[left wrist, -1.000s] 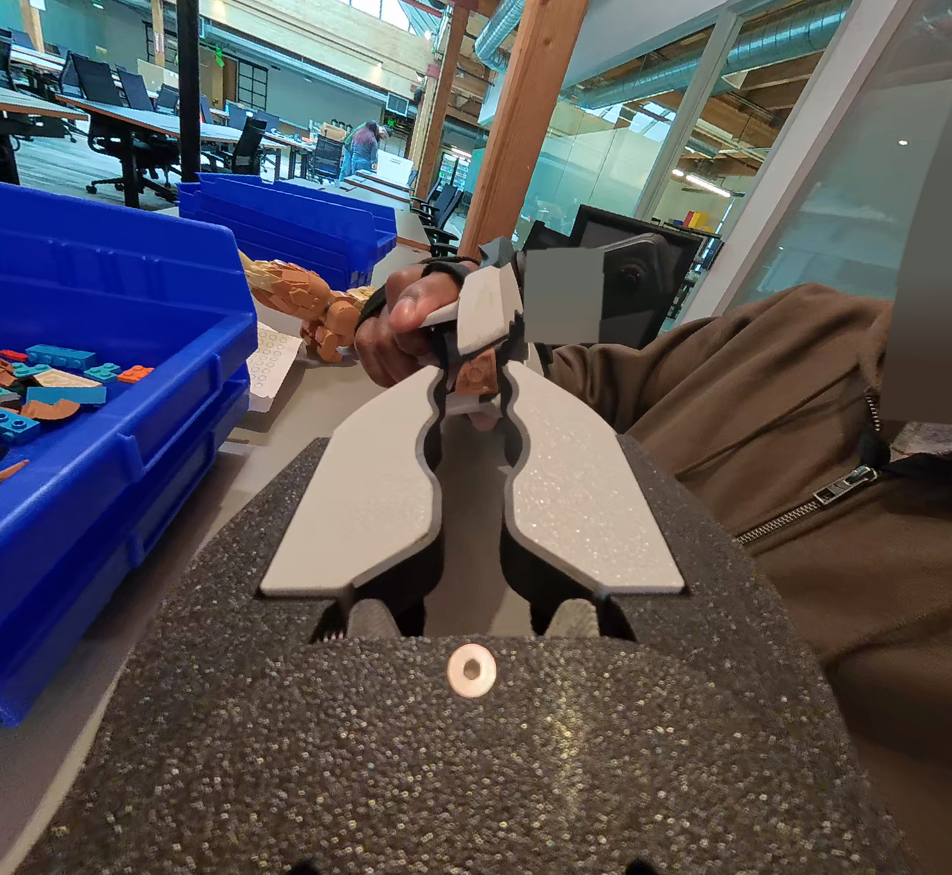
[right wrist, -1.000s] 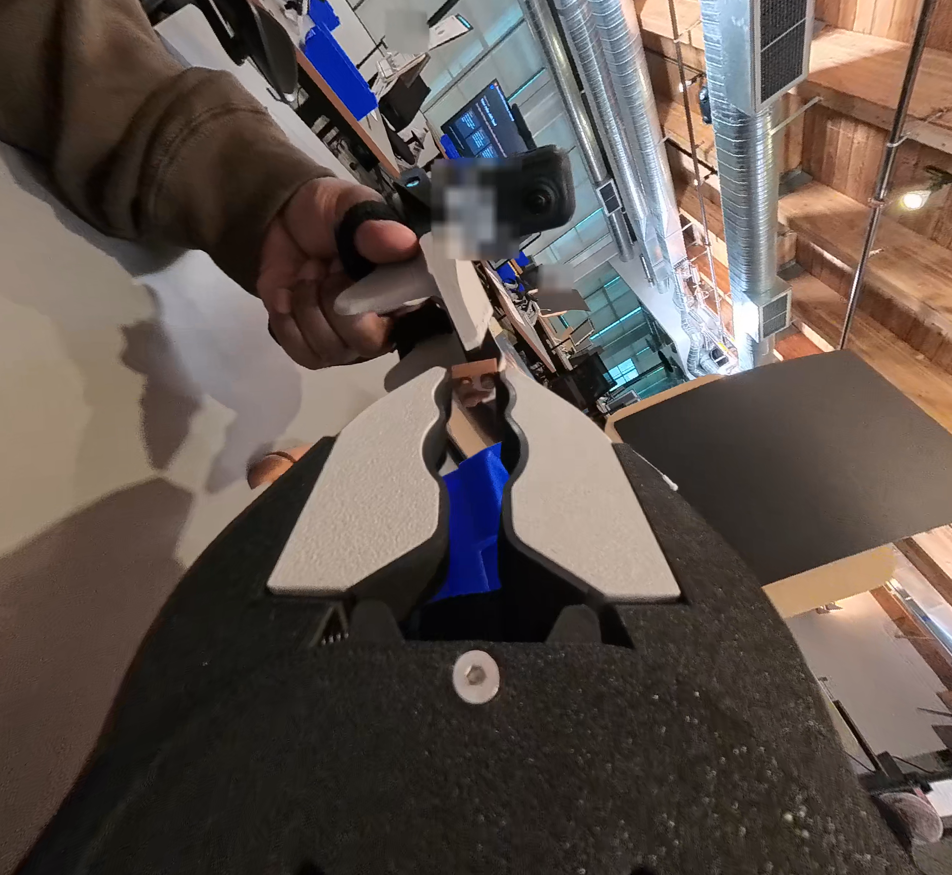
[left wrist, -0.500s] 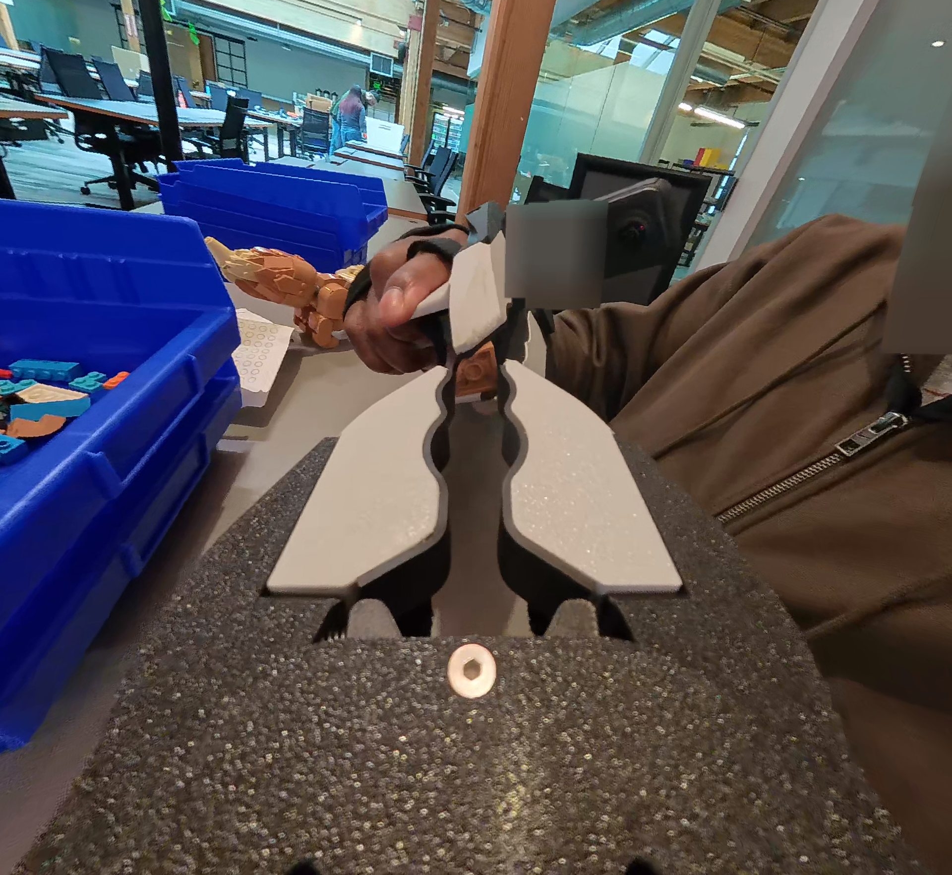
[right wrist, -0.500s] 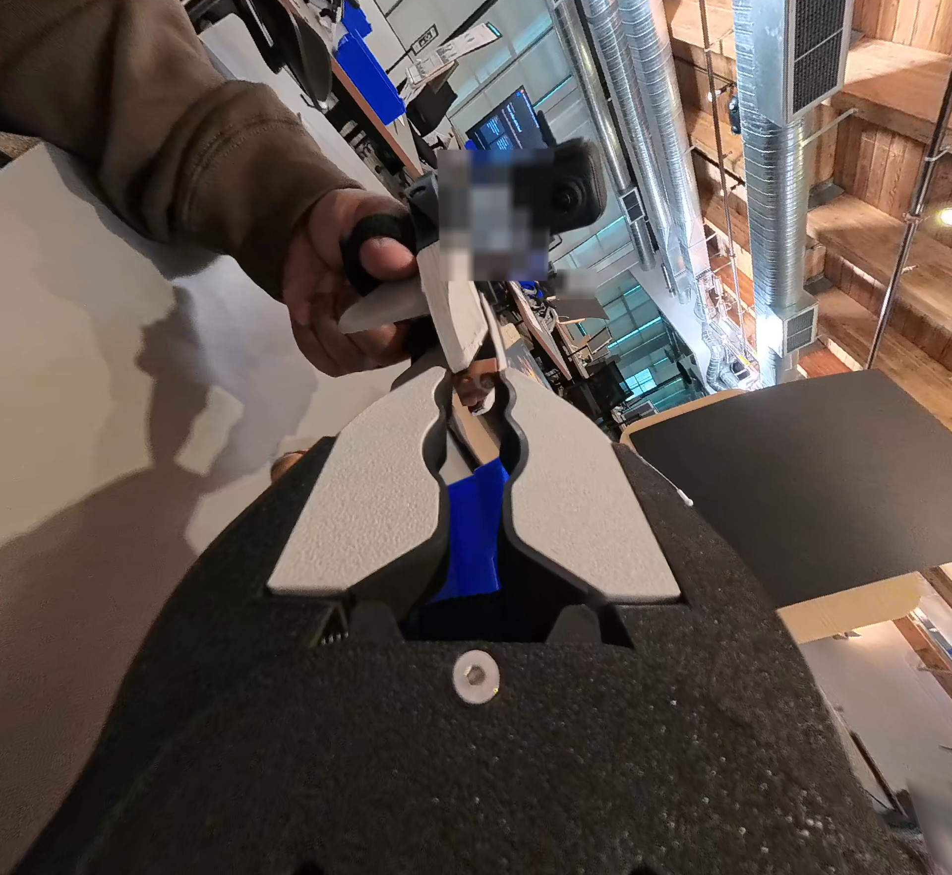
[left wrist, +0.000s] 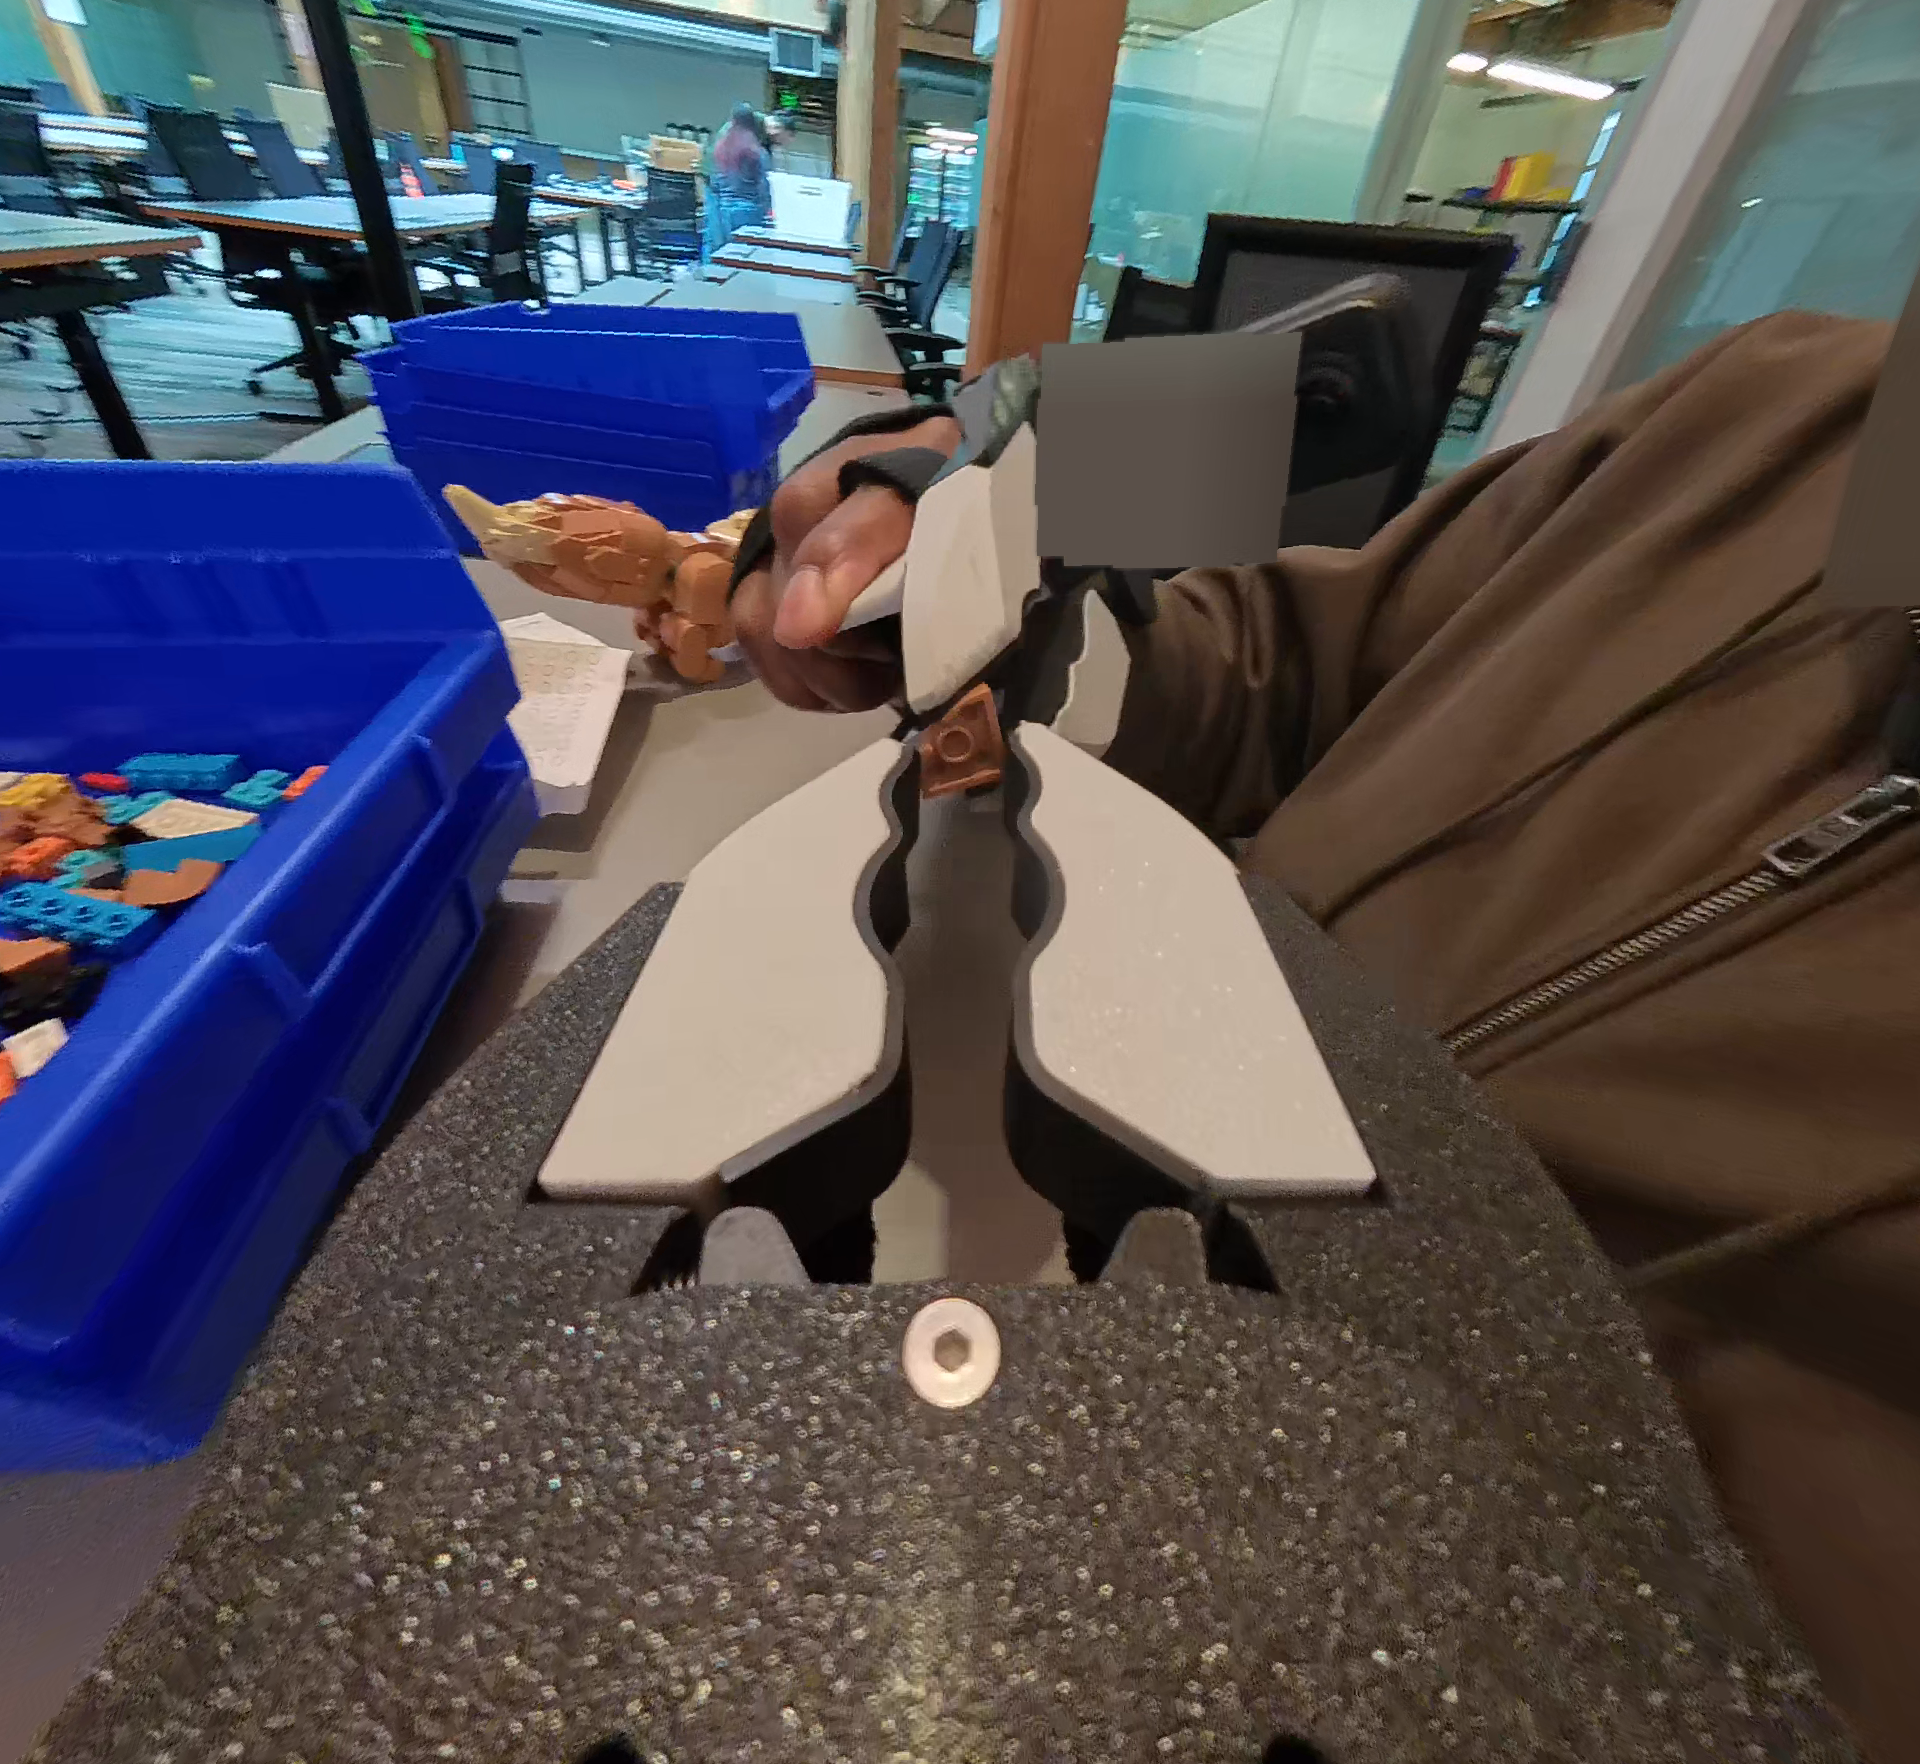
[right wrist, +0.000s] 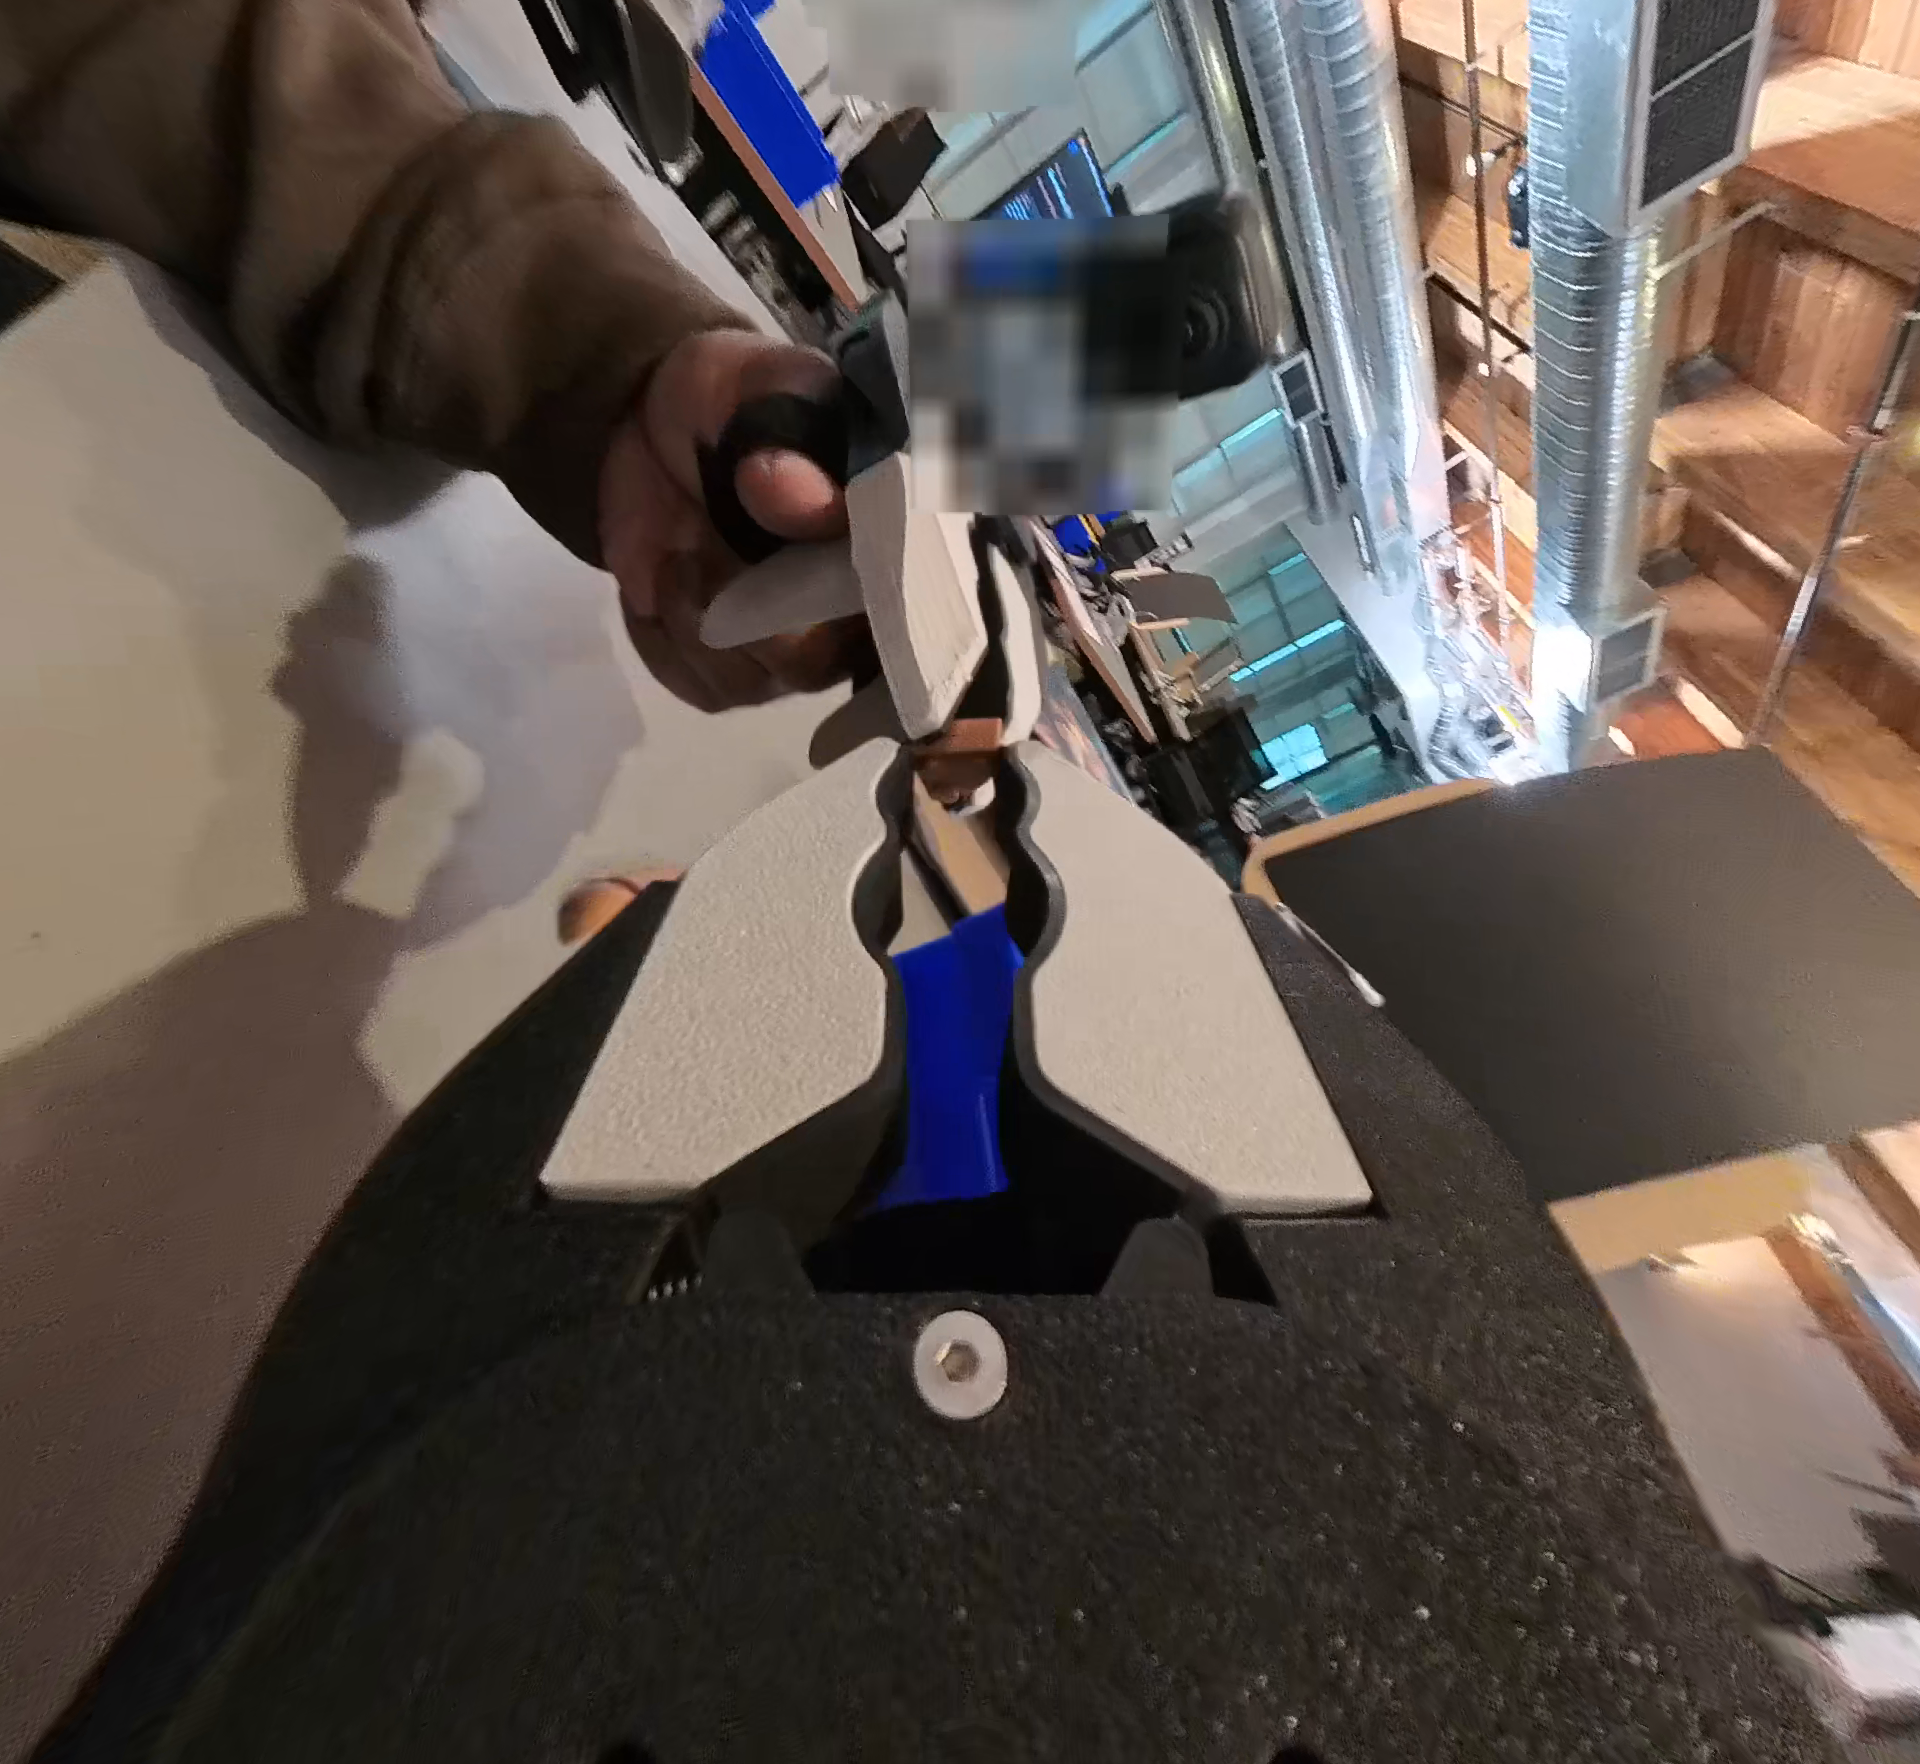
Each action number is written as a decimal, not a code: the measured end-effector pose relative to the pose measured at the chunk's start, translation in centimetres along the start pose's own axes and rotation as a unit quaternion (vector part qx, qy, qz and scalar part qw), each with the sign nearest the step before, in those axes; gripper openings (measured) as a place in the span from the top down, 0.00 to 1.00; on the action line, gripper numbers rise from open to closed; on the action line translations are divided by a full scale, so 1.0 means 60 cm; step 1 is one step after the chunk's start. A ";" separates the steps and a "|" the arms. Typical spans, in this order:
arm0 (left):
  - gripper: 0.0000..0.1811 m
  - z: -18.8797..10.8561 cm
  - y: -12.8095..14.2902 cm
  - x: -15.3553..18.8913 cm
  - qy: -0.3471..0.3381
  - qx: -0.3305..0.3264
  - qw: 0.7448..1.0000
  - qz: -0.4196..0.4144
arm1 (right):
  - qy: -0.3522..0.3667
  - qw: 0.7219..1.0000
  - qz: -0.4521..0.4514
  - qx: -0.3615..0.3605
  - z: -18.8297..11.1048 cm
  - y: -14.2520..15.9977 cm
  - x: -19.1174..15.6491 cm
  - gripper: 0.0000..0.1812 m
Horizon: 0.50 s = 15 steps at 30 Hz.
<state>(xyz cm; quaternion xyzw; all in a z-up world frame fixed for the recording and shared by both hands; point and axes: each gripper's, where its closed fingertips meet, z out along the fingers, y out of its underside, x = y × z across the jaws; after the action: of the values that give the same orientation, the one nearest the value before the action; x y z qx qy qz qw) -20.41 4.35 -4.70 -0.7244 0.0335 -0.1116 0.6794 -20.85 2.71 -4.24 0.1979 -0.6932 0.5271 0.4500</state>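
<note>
Brown brick (left wrist: 961, 754) now clearer, hand-held grippers closer

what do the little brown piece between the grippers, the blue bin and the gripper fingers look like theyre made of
Small brown brick: apparently moulded hard plastic with a slight sheen and a stud ring, clamped between both grippers' tips.
Blue bin: glossy moulded plastic, with ribbed walls and light glare.
Left gripper fingers: matte grey with a fine grainy, speckled surface, possibly printed or coated plastic; cannot tell for sure.

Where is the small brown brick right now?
In the left wrist view, the small brown brick sits mid-frame, held in the air between the tips of the left tongs and right tongs, right of the blue bin.
</note>
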 end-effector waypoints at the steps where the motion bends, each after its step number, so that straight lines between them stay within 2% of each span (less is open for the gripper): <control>1: 0.92 -0.001 -0.001 -0.004 -0.012 -0.002 1.000 0.007 | 0.009 1.000 -0.010 -0.010 0.001 0.003 0.003 0.91; 5: 0.92 -0.003 -0.005 -0.008 -0.030 -0.001 0.999 0.023 | 0.025 0.999 -0.018 -0.024 0.003 0.007 0.009 0.92; 12: 0.92 -0.001 0.003 0.021 0.060 0.013 0.998 -0.010 | -0.035 0.999 0.023 0.032 -0.007 -0.012 -0.012 0.92; 13: 0.98 -0.008 -0.004 0.021 0.067 0.030 0.997 -0.015 | -0.038 0.998 0.030 0.039 -0.010 -0.015 -0.011 0.92; 15: 1.00 -0.045 -0.036 0.007 0.063 0.092 0.993 -0.040 | -0.014 0.996 0.065 0.060 -0.030 -0.017 0.017 0.92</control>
<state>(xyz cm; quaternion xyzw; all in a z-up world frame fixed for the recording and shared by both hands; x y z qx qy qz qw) -20.77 1.80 -2.36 -0.6512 0.0370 -0.1871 0.7346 -19.89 4.15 -2.76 0.1864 -0.6778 0.5930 0.3927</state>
